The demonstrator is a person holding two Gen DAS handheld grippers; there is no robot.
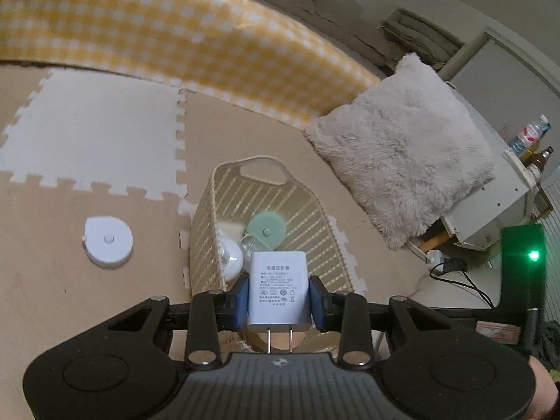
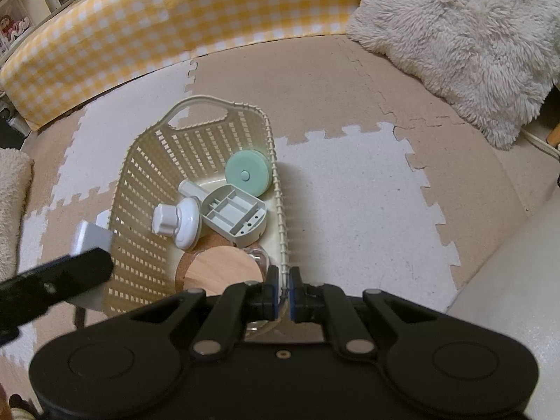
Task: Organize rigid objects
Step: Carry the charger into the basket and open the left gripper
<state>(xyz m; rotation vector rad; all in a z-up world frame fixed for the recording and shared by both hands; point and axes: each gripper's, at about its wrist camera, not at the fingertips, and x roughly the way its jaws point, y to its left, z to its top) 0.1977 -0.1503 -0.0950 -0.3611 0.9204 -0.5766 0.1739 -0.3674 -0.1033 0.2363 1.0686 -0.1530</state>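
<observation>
My left gripper (image 1: 280, 297) is shut on a white power adapter (image 1: 279, 280), blue pads on its two sides and its prongs pointing back at the camera. It hangs over the near end of a cream slatted basket (image 1: 266, 161). The right wrist view shows the adapter (image 2: 91, 241) just outside the basket's left wall (image 2: 147, 175). Inside lie a green disc (image 2: 247, 173), a white knob piece (image 2: 178, 220), a grey tray part (image 2: 234, 217) and a wooden disc (image 2: 222, 273). My right gripper (image 2: 283, 280) is shut on the basket's near right rim. A white round case (image 1: 109, 241) lies on the mat at the left.
The floor is beige and white foam puzzle mat (image 2: 350, 192). A yellow checked bumper (image 1: 157, 28) runs along the back. A fluffy cushion (image 1: 402, 161) leans at the right against a grey cabinet (image 1: 490, 182) with bottles (image 1: 535, 133) on it. A black cable (image 1: 465, 280) trails nearby.
</observation>
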